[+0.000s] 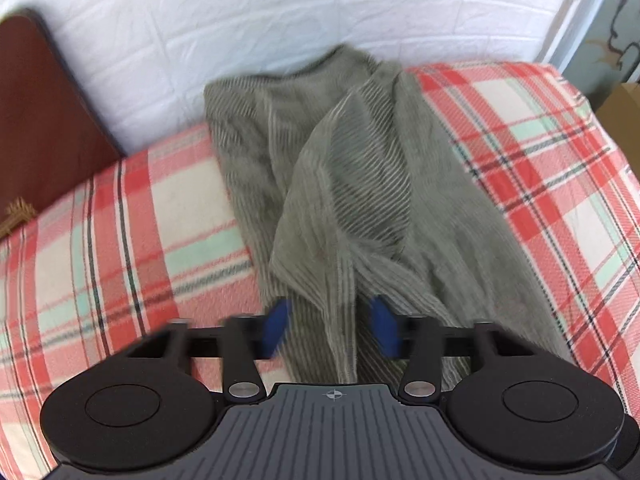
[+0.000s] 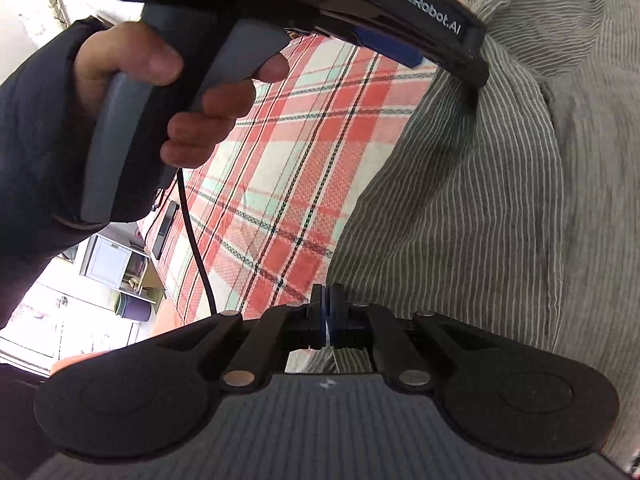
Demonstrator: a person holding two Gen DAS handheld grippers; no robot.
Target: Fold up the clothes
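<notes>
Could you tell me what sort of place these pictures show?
Probably a bedroom at home: a striped garment lies on a plaid-covered bed, with a dark wooden headboard and a white brick-patterned wall behind.

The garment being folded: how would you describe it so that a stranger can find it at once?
Look at the bed with the red, cream and mint plaid cover against the white wall. The grey-green garment lies crumpled across its middle. Its thin pale stripes set it apart from the broad checks, and both grippers hold folds of it.
</notes>
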